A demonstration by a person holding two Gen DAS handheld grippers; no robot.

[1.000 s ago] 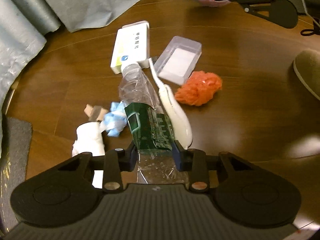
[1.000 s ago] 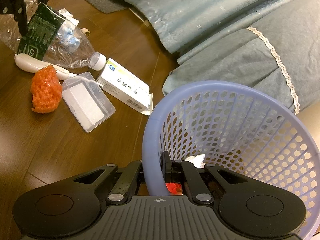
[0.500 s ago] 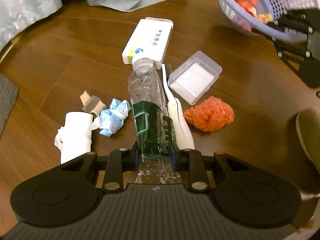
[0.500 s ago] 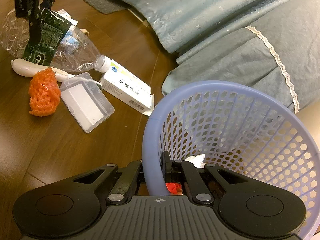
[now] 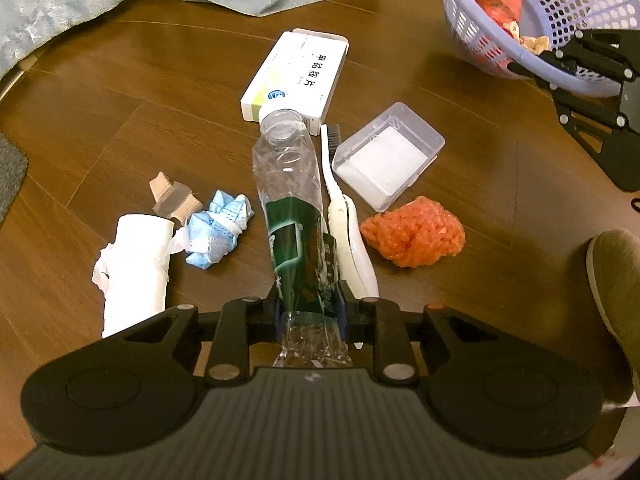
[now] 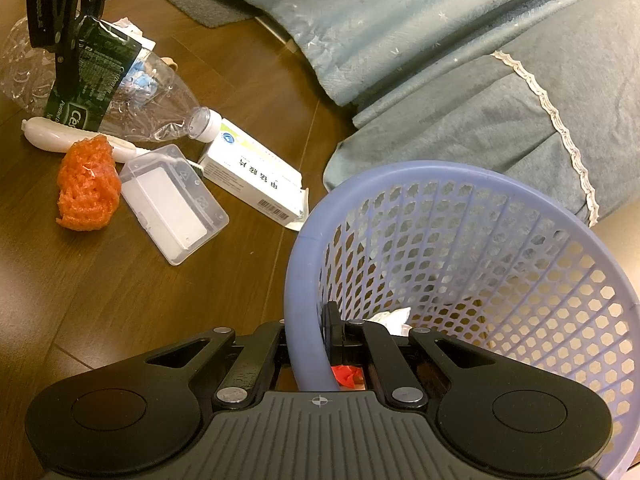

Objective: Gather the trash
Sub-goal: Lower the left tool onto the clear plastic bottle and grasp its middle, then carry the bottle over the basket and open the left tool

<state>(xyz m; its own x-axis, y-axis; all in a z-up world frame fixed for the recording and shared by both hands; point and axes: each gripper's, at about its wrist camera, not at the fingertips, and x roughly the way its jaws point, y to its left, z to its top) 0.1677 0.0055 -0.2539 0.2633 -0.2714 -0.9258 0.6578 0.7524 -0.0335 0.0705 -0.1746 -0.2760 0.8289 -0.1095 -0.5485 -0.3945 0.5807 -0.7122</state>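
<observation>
— What is lying around on the brown floor (image 5: pixel 120 80)?

— Lots of trash. A white medicine box (image 5: pixel 296 74) is lying just past the bottle's cap. A clear plastic box (image 5: pixel 390 154) is sitting to the right of it, and an orange net ball (image 5: pixel 414 230) is resting near that. A white brush (image 5: pixel 346 224) is lying right beside the bottle. On the other side, a blue mask (image 5: pixel 218 230), a white paper roll (image 5: pixel 134 268) and a small brown scrap (image 5: pixel 172 200) are lying close together.

— Which way is the bottle (image 5: pixel 294 216) pointing?

— It is crushed flat and pointing straight away from the left gripper (image 5: pixel 308 308), cap end far, toward the medicine box. In the right wrist view its cap end is dipping toward the floor.

— Where is the left gripper holding it?

— Its two fingers are squeezing the bottle near the bottom end, at the green label.

— And the right gripper (image 6: pixel 310 338)?

— It is pinching the rim of the purple basket (image 6: pixel 480 248). One finger is sitting inside the rim and one outside. Some red and white trash is lying in the basket. Blue-grey cloth (image 6: pixel 440 40) is hanging behind it.
</observation>
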